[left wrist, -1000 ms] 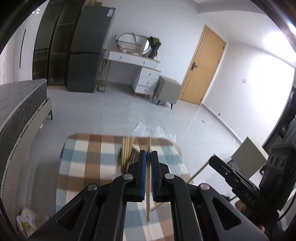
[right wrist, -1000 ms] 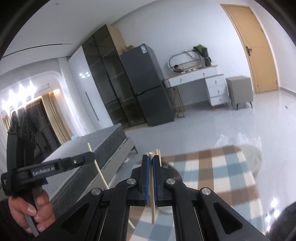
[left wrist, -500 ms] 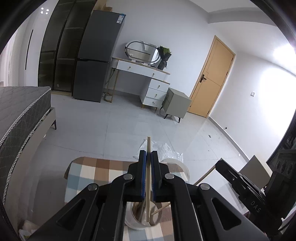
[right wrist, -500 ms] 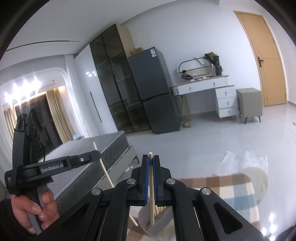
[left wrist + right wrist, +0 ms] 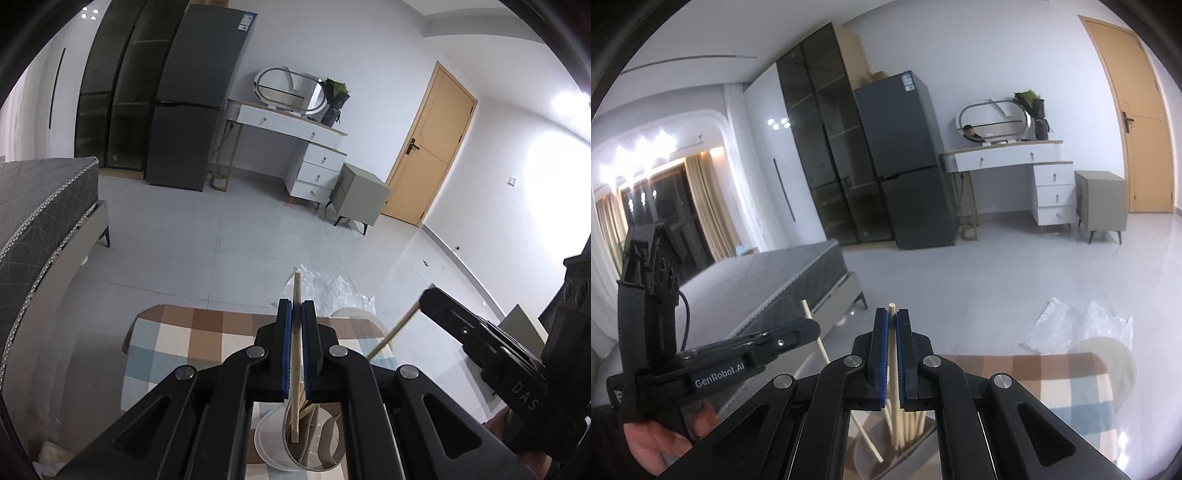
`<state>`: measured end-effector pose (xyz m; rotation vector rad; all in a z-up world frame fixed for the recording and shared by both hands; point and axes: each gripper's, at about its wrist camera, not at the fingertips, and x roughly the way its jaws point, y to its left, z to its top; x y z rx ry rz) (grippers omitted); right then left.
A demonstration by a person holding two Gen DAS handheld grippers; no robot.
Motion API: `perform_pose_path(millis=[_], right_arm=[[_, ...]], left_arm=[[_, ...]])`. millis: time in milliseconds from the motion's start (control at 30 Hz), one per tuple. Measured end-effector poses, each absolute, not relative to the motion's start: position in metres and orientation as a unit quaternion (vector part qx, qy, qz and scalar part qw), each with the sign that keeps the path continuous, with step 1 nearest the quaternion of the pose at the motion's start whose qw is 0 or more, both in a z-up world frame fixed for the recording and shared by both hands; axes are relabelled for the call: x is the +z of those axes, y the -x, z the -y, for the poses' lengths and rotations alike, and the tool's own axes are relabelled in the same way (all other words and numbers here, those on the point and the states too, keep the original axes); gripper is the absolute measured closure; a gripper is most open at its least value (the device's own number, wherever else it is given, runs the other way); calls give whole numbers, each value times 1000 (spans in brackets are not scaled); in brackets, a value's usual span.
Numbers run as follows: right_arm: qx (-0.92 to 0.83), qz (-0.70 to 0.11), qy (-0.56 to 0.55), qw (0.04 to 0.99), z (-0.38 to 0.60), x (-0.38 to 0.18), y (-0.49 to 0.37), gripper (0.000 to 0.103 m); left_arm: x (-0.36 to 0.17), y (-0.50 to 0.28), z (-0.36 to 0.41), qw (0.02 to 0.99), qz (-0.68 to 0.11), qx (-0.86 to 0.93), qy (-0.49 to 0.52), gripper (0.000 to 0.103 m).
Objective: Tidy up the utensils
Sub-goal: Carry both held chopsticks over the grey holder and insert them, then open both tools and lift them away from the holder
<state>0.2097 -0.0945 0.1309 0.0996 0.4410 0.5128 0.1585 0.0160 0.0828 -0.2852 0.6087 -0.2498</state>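
Note:
My left gripper (image 5: 296,306) is shut on a wooden chopstick (image 5: 294,369) that stands nearly upright. Its lower end hangs over a white and grey utensil holder (image 5: 269,443) on the checked tablecloth (image 5: 177,343). To the right, my right gripper (image 5: 430,297) pinches a second chopstick (image 5: 393,334) that slants down toward the holder. In the right wrist view, the right gripper (image 5: 892,319) is shut on its chopstick (image 5: 894,362) above the holder (image 5: 871,459), which contains several chopsticks (image 5: 910,421). The left gripper (image 5: 812,328), held by a hand (image 5: 653,446), grips its chopstick (image 5: 823,350).
The table's far edge lies just beyond the holder, with a round white object (image 5: 356,314) and crumpled plastic (image 5: 328,291) past it on the floor. A bed (image 5: 33,221) is on the left. A fridge (image 5: 199,96), dresser (image 5: 314,147) and door (image 5: 428,147) line the far wall.
Both grippers have moved over the table toward the holder, which now sits under the jaws instead of ahead of them. Each still pinches its chopstick.

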Motion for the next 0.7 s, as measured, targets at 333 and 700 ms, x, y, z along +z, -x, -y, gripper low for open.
perform_pose_path(millis=[333,700], right_arm=[[249,-256,-30,933,91,99,-216,100],[242,-307,-48,919,96,63,-223,98]], left_arm=[[71,-152,-10,931,-308,-140,134,102],[62,-147,-7,919,-332,-169,131,102]])
